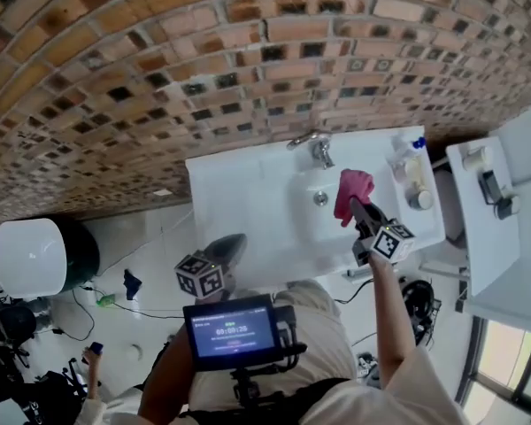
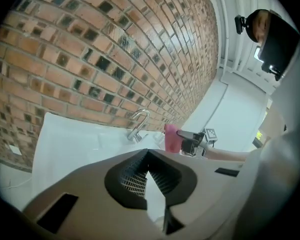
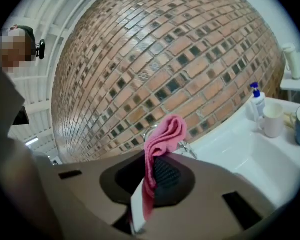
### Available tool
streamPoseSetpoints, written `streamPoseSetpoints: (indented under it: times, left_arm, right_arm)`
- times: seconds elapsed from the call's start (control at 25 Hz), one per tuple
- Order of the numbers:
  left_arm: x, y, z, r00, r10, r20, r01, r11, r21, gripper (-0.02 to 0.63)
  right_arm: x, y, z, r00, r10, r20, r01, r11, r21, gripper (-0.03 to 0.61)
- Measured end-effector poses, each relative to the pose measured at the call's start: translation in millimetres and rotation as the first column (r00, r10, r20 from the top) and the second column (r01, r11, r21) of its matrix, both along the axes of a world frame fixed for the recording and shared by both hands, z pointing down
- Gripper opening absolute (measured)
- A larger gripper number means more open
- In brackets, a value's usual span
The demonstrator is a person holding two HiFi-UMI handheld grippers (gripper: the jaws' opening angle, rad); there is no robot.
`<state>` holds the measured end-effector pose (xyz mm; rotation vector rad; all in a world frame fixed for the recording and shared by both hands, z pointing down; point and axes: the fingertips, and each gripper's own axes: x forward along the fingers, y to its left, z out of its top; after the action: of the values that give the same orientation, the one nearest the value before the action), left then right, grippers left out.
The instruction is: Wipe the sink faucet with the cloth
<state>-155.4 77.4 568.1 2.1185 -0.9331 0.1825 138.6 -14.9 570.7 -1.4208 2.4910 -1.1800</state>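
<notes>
Pink cloth [image 3: 165, 134] stands up in a loose fold from the right gripper [image 3: 152, 166], whose jaws are clamped on its lower end, a strip of it trailing back between them; from the head view that gripper reaches out over the right side of the white sink [image 1: 248, 193] and the cloth hangs above the basin, just to the right of the faucet [image 1: 311, 144] and a little nearer the person; the left gripper view shows a narrow gap between cloth and faucet, so the two are close but apart; the faucet is a curved metal spout set at the back edge of the sink, against the brick wall [image 1: 159, 69]; the left gripper [image 2: 146, 159] is held back at the near edge of the sink, well apart from the faucet, pointing toward it, its jaws closed tip to tip with nothing between them; at the right end of the sink stand a pump bottle [image 3: 257, 101] with a blue top and a white cup [image 3: 272, 119] just beside it; a small lit screen [image 1: 234, 333] sits at the person's chest, and the right arm stretches forward in a pale sleeve.
</notes>
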Motion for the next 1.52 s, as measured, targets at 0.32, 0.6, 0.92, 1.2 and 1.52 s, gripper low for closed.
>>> streamPoseSetpoints:
  times: [0.32, 0.6, 0.92, 1.2, 1.52]
  left_arm:
    - [-57, 22, -34, 0.997, 0.010, -0.074, -0.006, 0.999, 0.054, -0.003]
    - [-124, 44, -19, 0.995, -0.006, -0.099, 0.013, 0.997, 0.072, -0.003]
    - [-162, 79, -7, 0.981, 0.013, -0.191, -0.007, 1.000, 0.030, -0.005]
    - [-147, 102, 0, 0.968, 0.139, -0.208, -0.136, 0.990, 0.028, -0.005]
    - [-107, 110, -23, 0.956, 0.197, -0.218, -0.186, 0.980, 0.071, -0.005]
  right_arm:
    - [-58, 29, -30, 0.992, 0.080, -0.094, -0.074, 0.995, 0.072, 0.040]
    - [-118, 62, -30, 0.988, 0.086, -0.132, -0.076, 0.994, 0.076, 0.041]
    - [-164, 117, -32, 0.986, 0.133, -0.099, -0.129, 0.990, 0.050, 0.041]
    - [-169, 158, -45, 0.982, 0.171, -0.080, -0.165, 0.983, 0.075, 0.041]
    - [-142, 194, -65, 0.979, 0.180, -0.095, -0.169, 0.979, 0.113, 0.041]
